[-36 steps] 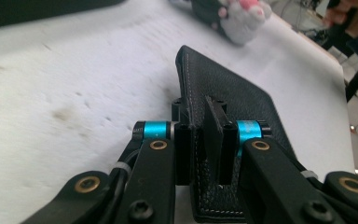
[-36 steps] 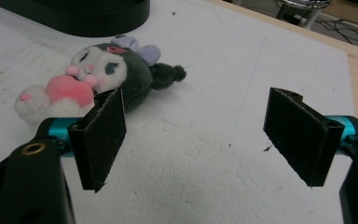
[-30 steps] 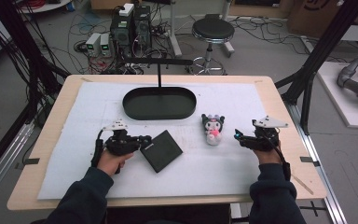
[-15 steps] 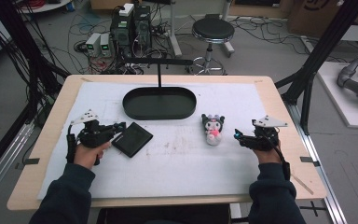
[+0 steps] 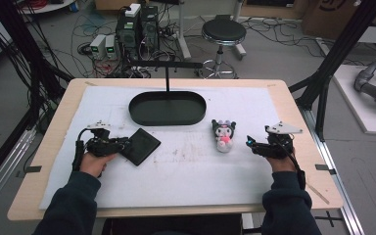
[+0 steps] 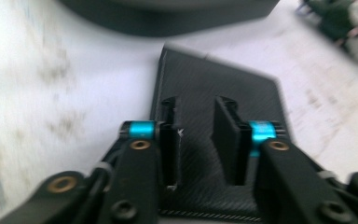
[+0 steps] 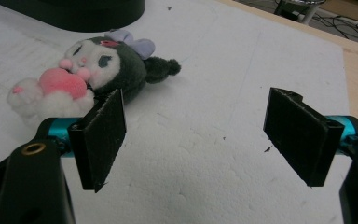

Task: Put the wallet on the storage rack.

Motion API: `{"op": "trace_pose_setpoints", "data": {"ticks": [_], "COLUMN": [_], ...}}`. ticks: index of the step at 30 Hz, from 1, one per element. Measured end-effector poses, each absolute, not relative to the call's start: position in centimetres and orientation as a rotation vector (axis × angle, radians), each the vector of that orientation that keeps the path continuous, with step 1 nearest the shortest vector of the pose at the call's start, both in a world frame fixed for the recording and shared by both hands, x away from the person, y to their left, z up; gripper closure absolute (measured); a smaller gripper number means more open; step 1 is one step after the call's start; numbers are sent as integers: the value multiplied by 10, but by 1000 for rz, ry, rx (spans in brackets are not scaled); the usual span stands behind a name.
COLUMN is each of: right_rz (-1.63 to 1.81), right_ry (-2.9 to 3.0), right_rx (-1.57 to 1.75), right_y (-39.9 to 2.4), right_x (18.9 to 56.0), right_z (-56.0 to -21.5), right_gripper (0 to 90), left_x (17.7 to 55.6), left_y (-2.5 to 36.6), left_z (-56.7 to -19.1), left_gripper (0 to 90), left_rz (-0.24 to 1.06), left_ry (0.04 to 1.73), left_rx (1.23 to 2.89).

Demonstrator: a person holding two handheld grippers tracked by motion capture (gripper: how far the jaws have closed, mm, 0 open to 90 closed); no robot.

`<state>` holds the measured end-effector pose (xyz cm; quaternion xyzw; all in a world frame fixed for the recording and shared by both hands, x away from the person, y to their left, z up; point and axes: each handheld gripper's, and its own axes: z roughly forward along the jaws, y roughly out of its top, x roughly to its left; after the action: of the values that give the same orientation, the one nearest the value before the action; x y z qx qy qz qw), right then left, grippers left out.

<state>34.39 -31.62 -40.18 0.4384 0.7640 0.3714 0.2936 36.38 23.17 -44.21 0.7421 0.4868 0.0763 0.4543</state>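
Observation:
A flat black square plate [image 5: 143, 145] with a woven texture lies on the white mat, left of centre. My left gripper [image 5: 125, 144] has its tips over the plate's near-left part. In the left gripper view the jaws [image 6: 196, 105] stand a narrow gap apart above the plate [image 6: 223, 79], with nothing between them. A small dark plush toy [image 5: 223, 135] holding a pink heart lies right of centre. My right gripper [image 5: 250, 143] rests just right of it, wide open [image 7: 196, 116], with the plush [image 7: 98, 65] ahead and off to one side.
A black oval tray [image 5: 137, 115] sits at the back middle of the mat [image 5: 186, 181], with a T-shaped black stand [image 5: 166, 66] rising behind it. The tray's wall [image 6: 168, 18] is close beyond the plate. Bare wood borders the mat.
The left gripper and the black plate slid left together across the mat during the last second, then nearly stopped. The right gripper and the plush have stayed put.

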Motion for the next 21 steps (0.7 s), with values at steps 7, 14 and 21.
{"op": "trace_pose_setpoints", "data": {"ticks": [7, 14, 21], "right_rz": [986, 983, 982], "right_ry": [2038, 2037, 2039], "right_rx": [1168, 1162, 1163], "right_y": [-316, -316, -315], "right_x": [344, 344, 344], "right_z": [-402, -402, -402], "right_gripper": [213, 213, 213], "left_x": [365, 368, 364], "left_y": [235, 240, 238], "left_z": [-443, -450, -446], "left_gripper": [614, 613, 741], "left_rz": [199, 205, 249], "left_ry": [1197, 1240, 1181], "left_rx": [1811, 1814, 1826]}}
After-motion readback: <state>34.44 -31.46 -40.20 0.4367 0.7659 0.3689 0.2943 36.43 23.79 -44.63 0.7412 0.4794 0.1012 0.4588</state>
